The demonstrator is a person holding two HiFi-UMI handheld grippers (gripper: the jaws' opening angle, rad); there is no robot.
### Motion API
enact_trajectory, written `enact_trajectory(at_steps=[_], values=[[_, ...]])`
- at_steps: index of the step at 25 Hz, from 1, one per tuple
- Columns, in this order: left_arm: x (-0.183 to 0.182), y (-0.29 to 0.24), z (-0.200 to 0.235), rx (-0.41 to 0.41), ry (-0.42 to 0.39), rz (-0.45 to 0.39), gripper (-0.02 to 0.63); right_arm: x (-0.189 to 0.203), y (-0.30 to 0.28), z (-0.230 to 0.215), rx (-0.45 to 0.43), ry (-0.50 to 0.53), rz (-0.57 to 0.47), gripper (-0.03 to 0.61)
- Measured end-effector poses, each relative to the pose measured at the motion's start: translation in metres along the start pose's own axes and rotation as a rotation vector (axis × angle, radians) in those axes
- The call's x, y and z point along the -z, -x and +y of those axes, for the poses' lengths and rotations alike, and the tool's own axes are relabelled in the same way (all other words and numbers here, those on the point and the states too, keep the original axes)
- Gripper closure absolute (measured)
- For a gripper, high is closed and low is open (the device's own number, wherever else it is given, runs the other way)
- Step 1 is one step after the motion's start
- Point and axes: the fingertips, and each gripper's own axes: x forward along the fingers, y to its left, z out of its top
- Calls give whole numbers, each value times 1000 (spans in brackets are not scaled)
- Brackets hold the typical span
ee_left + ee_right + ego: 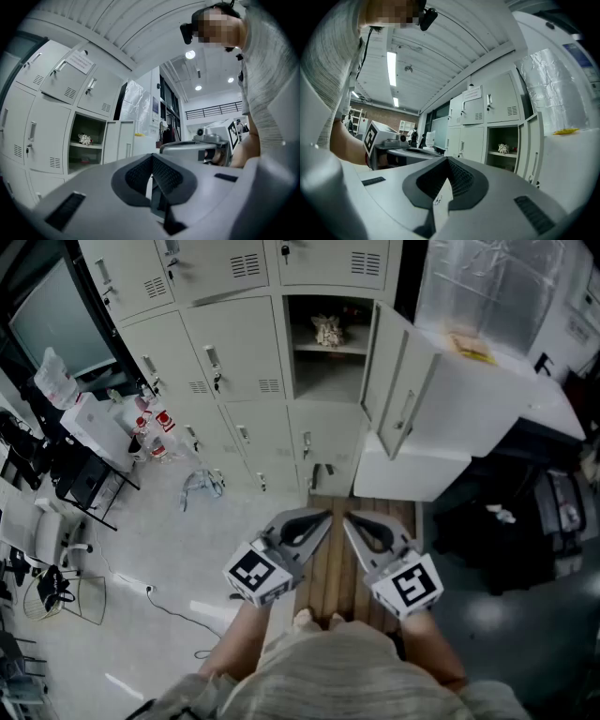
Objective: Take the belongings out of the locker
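The open locker [328, 348] stands ahead among grey lockers, its door [389, 381] swung out to the right. A small pale crumpled item [327, 331] lies on its upper shelf; it also shows in the left gripper view [85, 138] and the right gripper view [503, 148]. My left gripper [322, 517] and right gripper [350, 520] are held side by side well short of the locker, both shut with nothing in them. In each gripper view the jaws meet at the tip, left gripper [152, 159] and right gripper [446, 161].
A wooden bench [337, 568] runs under the grippers toward the lockers. A white cabinet [469, 390] with plastic-wrapped goods [497, 287] stands right of the open door. Bottles [155, 427], a bag [202, 484] and cables lie on the floor at left.
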Motion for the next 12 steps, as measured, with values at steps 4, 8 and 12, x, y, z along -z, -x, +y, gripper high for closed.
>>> enact_trajectory(at_steps=[4,8,12], values=[[15,8,2,8,-11,5,611,-4,-5,2,11,-8,5,577],[19,15,9,4,-19,20,611,-5,-11,7,7,-1,6,577],[21,23,16,-4,-16,31,611,-1,-21,13,-4,4,25,578]])
